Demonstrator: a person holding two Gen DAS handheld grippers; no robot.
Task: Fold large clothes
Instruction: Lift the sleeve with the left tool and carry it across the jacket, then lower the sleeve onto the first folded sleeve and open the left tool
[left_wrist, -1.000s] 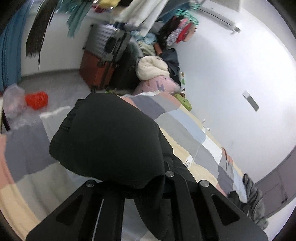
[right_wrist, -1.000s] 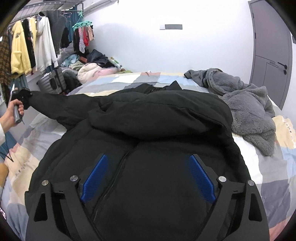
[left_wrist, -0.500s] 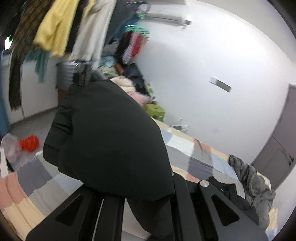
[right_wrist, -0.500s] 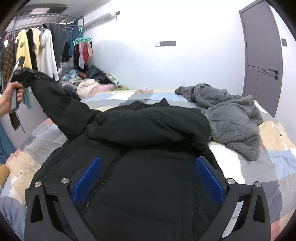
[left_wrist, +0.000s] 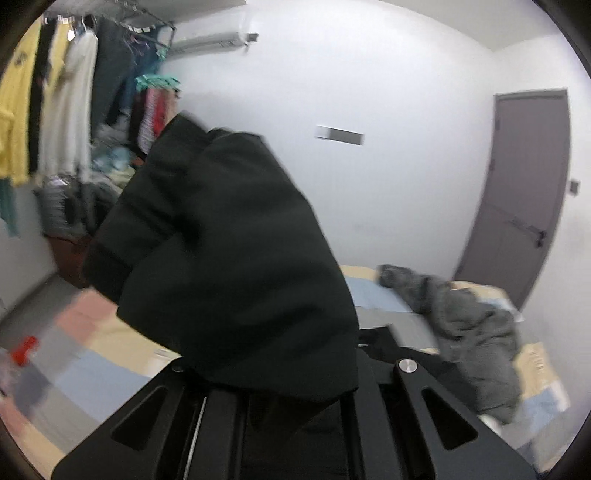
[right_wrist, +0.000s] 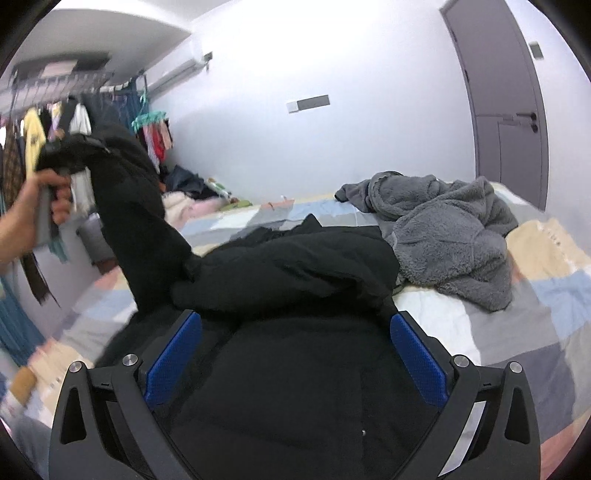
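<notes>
Our bed, under a patchwork cover, carries the black jacket with a grey fleece beside it. Our left gripper has its jaws clenched on the jacket's sleeve, lifted clear; our right gripper hangs released above the jacket. We read no writing anywhere.

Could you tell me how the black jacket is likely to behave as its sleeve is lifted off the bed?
The black jacket looks puffy and limp: its sleeve sags from the left tool, so it will probably droop. Its bulky body stays piled on the bed, suggesting drag and springy folds.
</notes>
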